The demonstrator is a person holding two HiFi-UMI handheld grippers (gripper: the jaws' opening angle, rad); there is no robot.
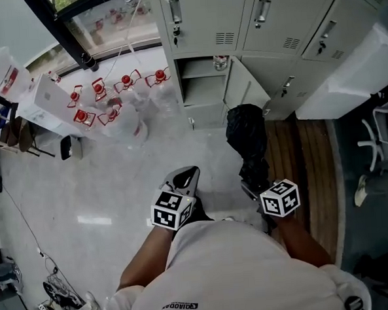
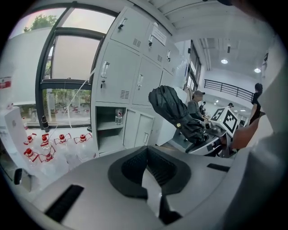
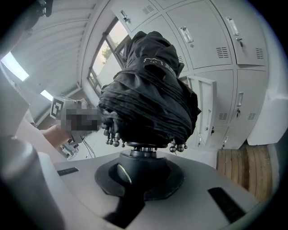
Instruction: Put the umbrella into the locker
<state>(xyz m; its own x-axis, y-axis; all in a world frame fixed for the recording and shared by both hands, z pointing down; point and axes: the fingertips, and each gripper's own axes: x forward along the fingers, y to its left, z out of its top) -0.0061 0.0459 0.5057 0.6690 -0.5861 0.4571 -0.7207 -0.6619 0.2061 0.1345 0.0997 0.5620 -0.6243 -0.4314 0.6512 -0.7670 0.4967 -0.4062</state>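
Umbrella (image 1: 247, 138) gripped by right tool (image 1: 255, 185), left tool (image 1: 183, 178) closed empty; open locker (image 1: 203, 91) ahead, floor (image 1: 117, 182) between

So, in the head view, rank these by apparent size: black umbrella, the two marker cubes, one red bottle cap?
1. Umbrella.
2. Left cube and right cube, too alike to rank.
3. Red bottle cap, though it is farther away.

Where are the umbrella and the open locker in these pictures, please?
umbrella (image 1: 246, 136): head view, on its folded black canopy.
open locker (image 1: 203, 91): head view, on its bare interior.
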